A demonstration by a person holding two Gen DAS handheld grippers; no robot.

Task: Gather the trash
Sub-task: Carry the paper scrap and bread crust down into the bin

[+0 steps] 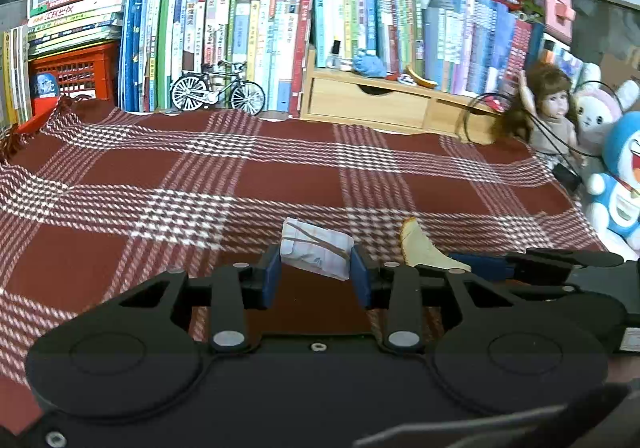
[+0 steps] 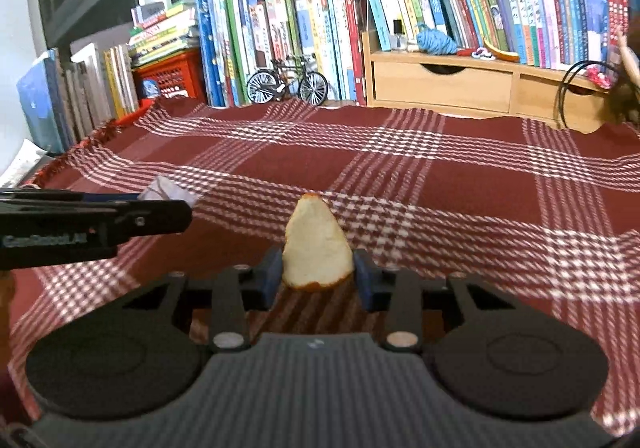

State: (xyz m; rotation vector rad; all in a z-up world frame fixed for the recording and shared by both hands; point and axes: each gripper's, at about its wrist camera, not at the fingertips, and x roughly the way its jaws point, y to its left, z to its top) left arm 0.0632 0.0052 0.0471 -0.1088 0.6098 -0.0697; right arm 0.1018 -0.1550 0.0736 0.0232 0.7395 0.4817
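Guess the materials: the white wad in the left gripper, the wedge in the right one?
White wad: looks like folded paper, matte, creased, faint print, with a thin brown band around it, possibly rubber. Wedge: probably citrus peel, pale spongy pith facing the camera, orange rind along the edge. Tablecloth: woven plaid fabric.

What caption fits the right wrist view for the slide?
Right hand-held gripper clamps a piece of fruit peel above the plaid cloth, left hand-held gripper alongside with folded paper.

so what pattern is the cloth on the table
Dark red with white houndstooth-check bands crossing in a plaid, on the cloth; the right wrist view shows it best.
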